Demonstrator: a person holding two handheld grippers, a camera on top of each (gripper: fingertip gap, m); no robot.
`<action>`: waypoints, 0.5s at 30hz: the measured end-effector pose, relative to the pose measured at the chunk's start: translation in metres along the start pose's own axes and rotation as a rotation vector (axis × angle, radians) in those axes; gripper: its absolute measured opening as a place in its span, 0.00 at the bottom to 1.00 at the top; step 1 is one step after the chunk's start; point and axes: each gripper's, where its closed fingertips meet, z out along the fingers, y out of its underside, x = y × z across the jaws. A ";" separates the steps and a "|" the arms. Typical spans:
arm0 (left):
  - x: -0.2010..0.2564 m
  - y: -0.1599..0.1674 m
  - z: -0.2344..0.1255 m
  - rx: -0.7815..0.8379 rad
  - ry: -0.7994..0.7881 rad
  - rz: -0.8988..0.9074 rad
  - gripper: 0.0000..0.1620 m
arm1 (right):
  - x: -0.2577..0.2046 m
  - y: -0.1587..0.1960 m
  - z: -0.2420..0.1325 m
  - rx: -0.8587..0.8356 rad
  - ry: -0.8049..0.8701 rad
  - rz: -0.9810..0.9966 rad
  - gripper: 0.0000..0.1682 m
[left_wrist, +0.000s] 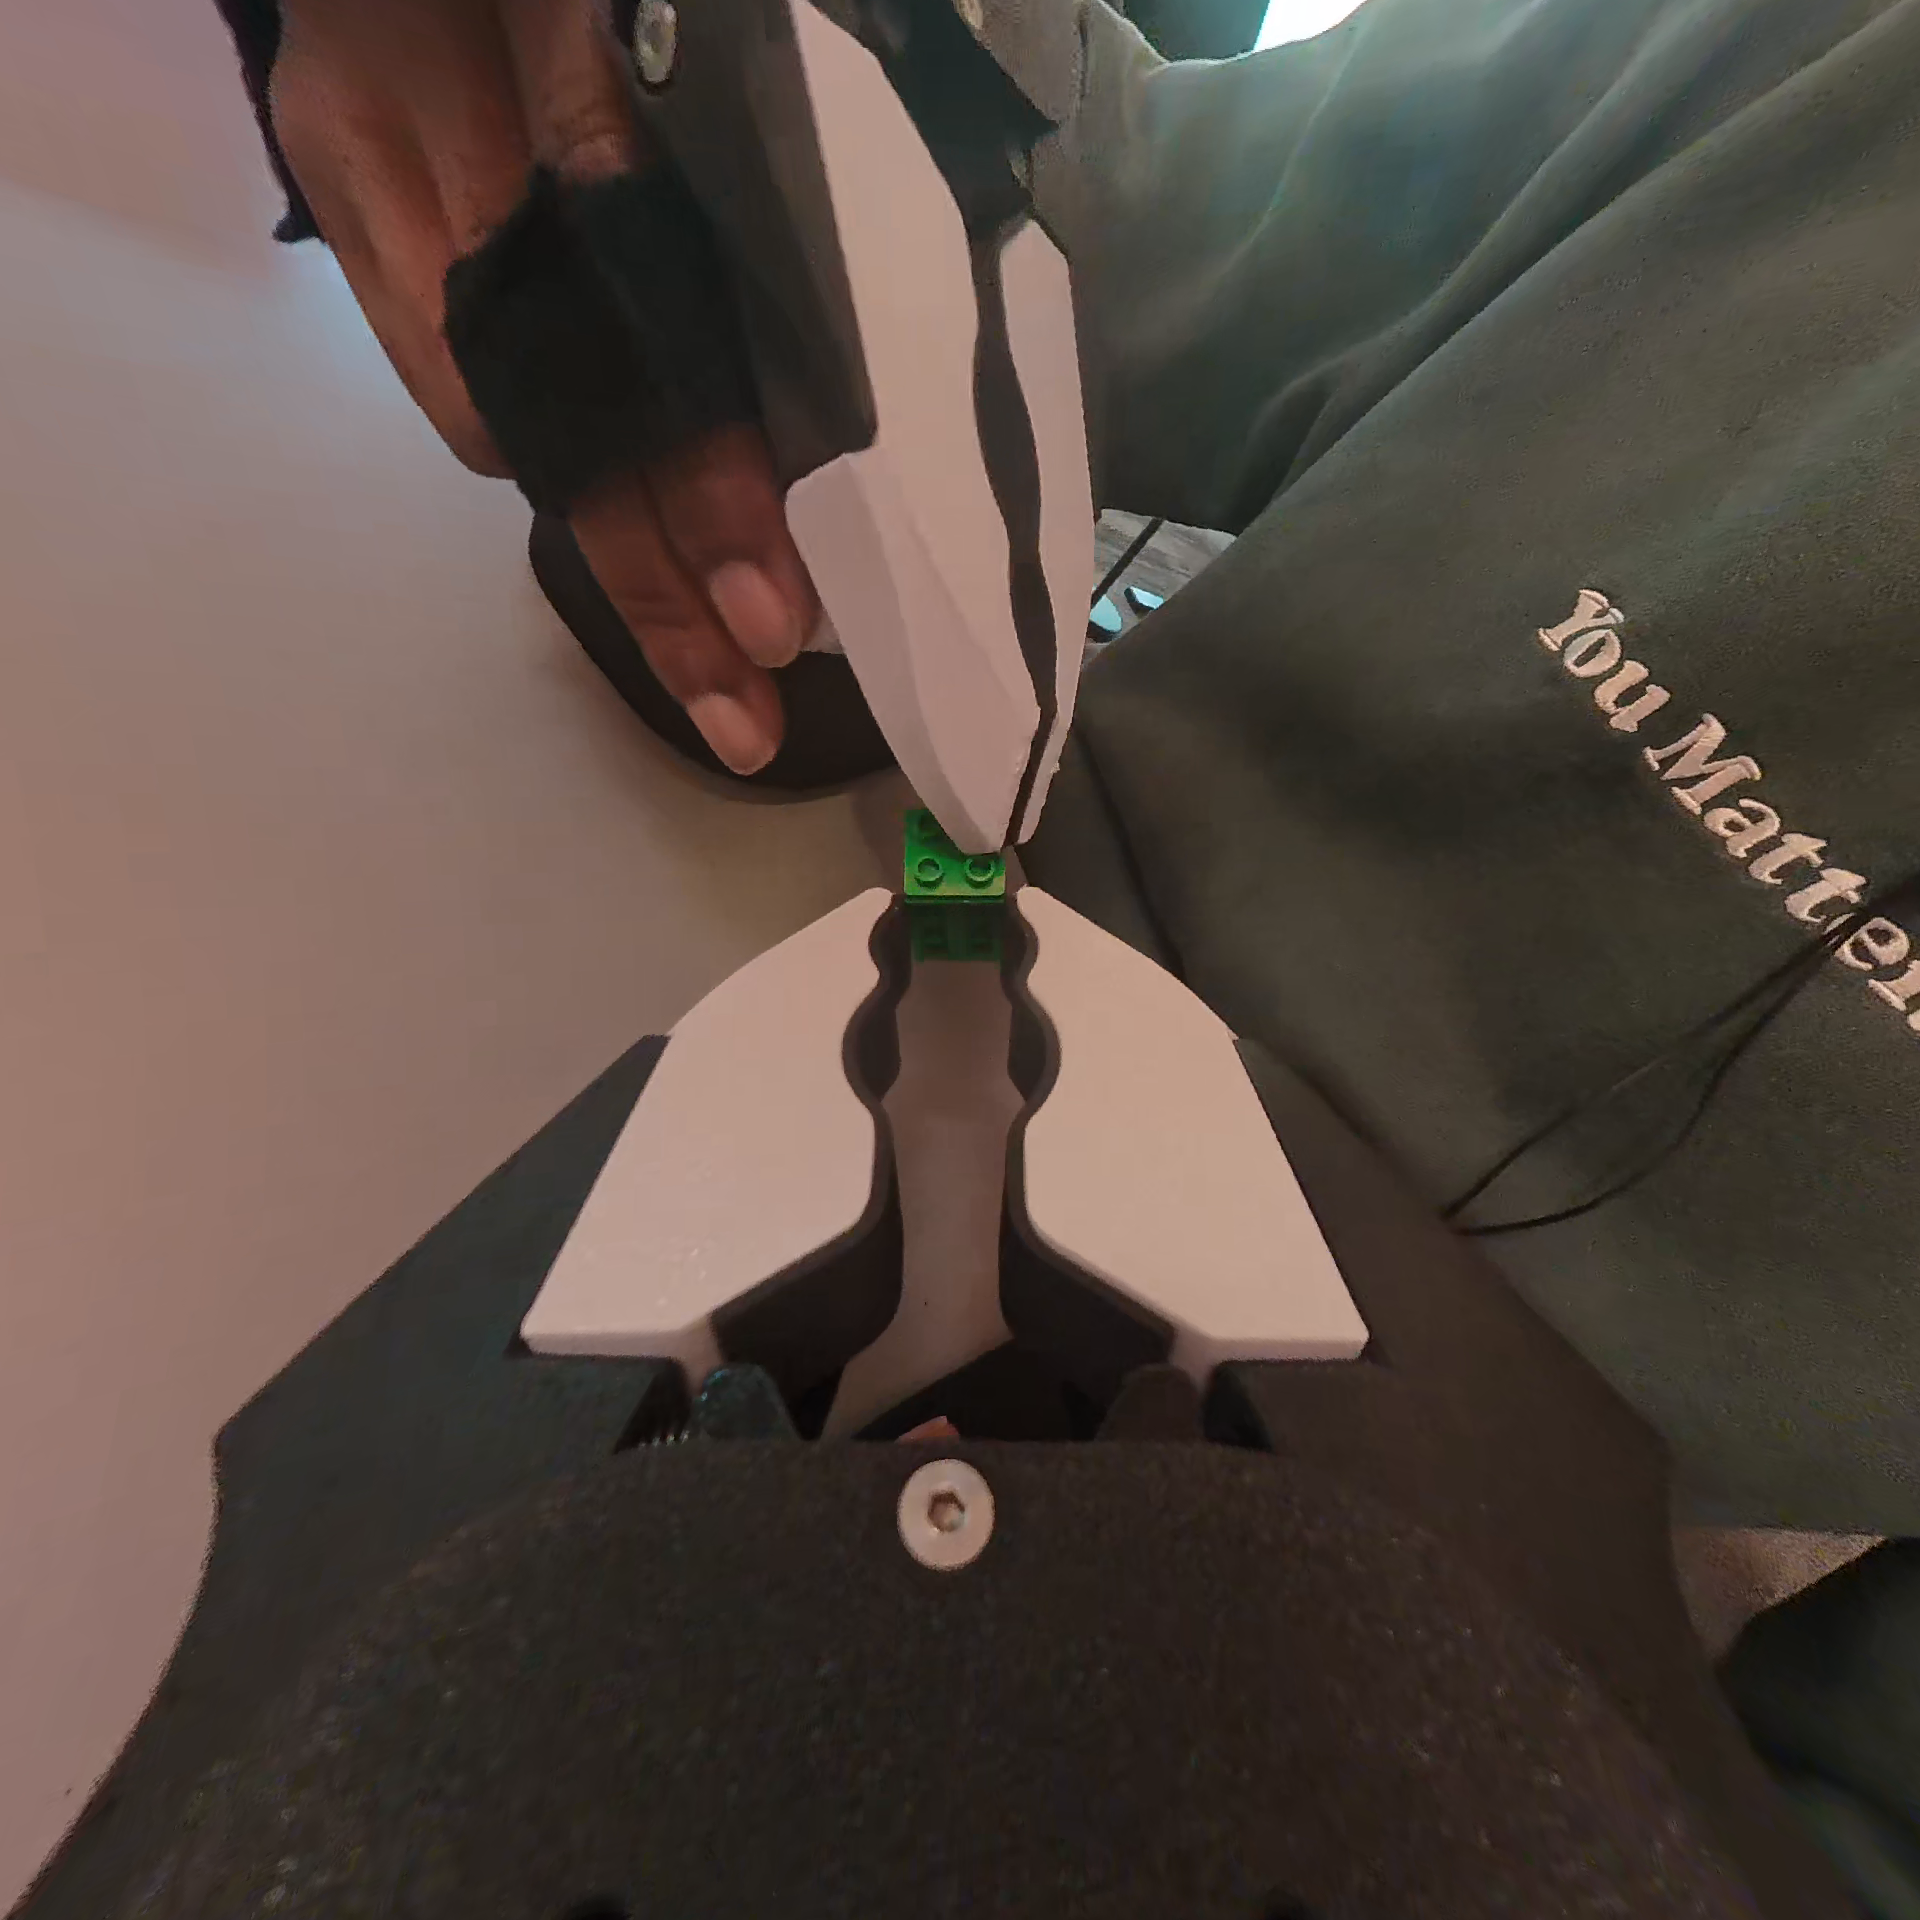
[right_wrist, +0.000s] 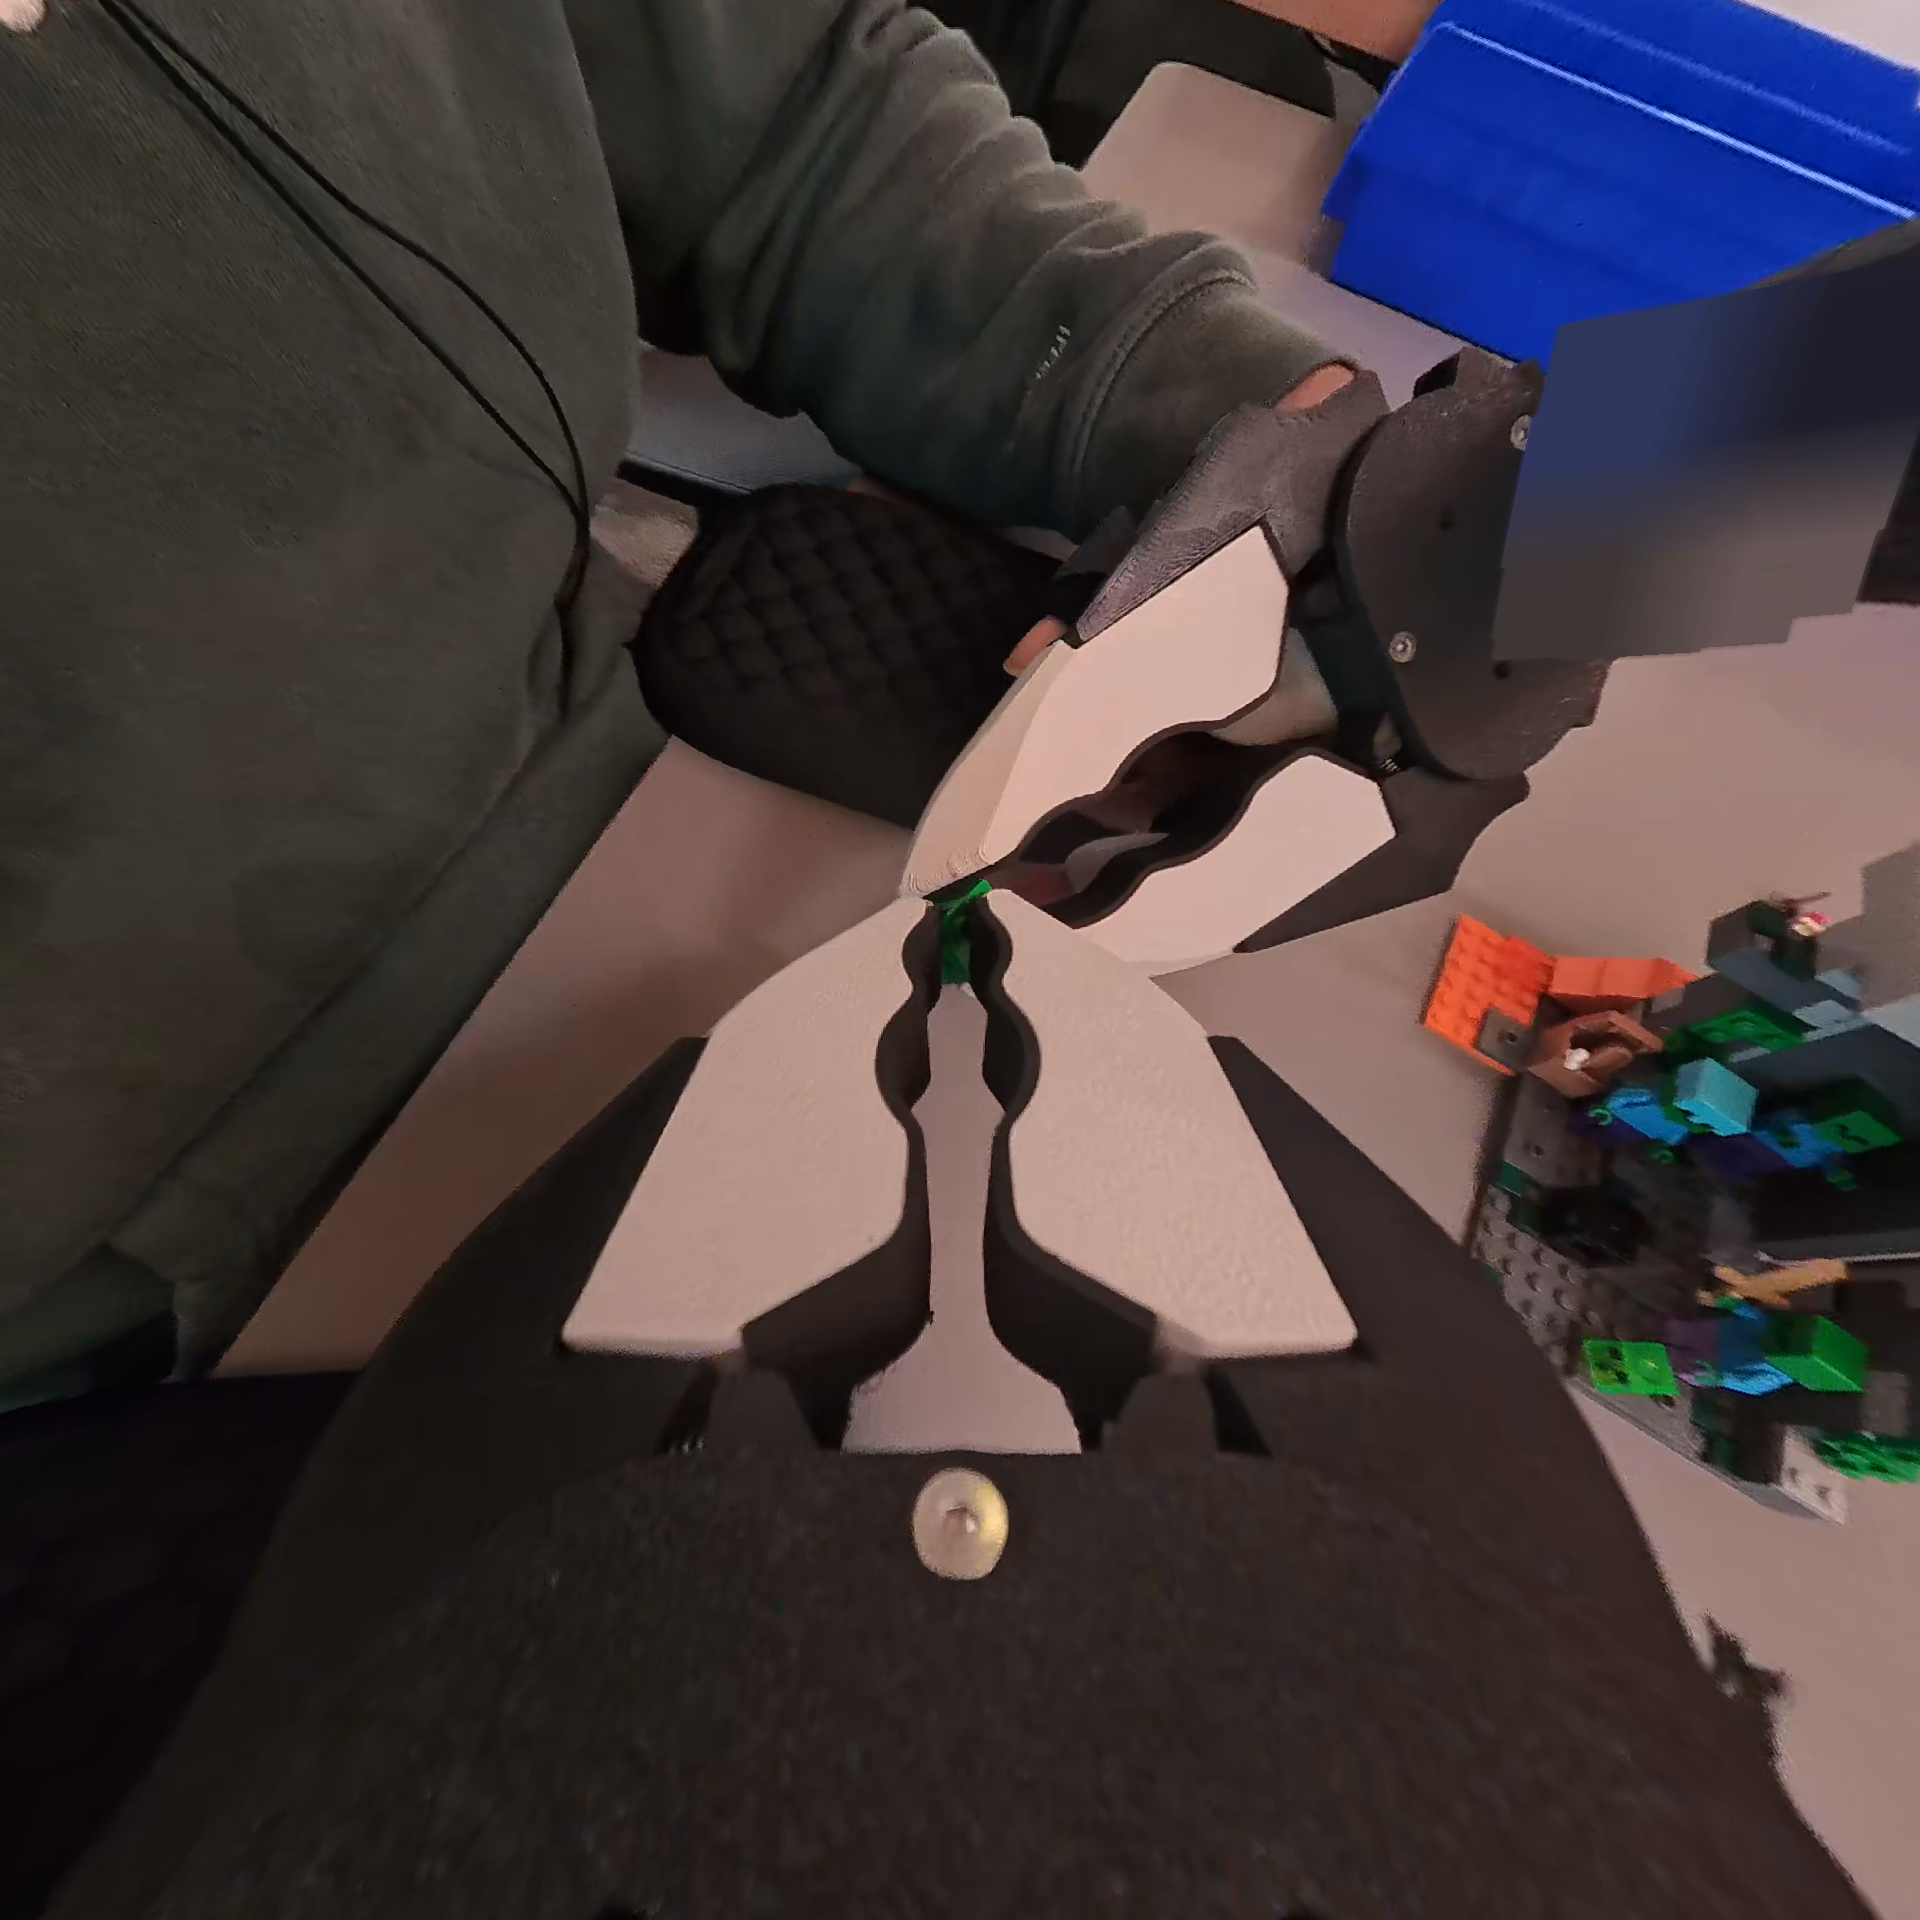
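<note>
Here, left tool (left_wrist: 956, 914) & right tool (right_wrist: 956, 951) both clamp green brick (left_wrist: 954, 871) betw. tips.

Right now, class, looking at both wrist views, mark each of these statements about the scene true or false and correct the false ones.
1. The left gripper has its fingers closed on a green toy brick. True.
2. The right gripper hangs well apart from that brick. False: its tips meet the brick too.
3. A blue bin stands at the far end of the table. True.
4. The built brick model is held between the right gripper's fingers. False: it rests on the table, off to the side.
5. The person wears a red sleeve. False: the sleeve is dark green.
</note>
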 end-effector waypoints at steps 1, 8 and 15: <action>0.000 0.000 0.000 -0.004 -0.004 0.008 0.10 | 0.000 0.000 0.000 0.009 -0.019 0.014 0.03; -0.005 -0.007 -0.011 0.066 -0.016 0.003 0.10 | 0.013 -0.003 -0.003 0.038 0.130 -0.066 0.03; -0.002 -0.004 -0.008 0.061 0.035 -0.005 0.10 | 0.011 0.003 -0.002 -0.067 0.224 -0.197 0.06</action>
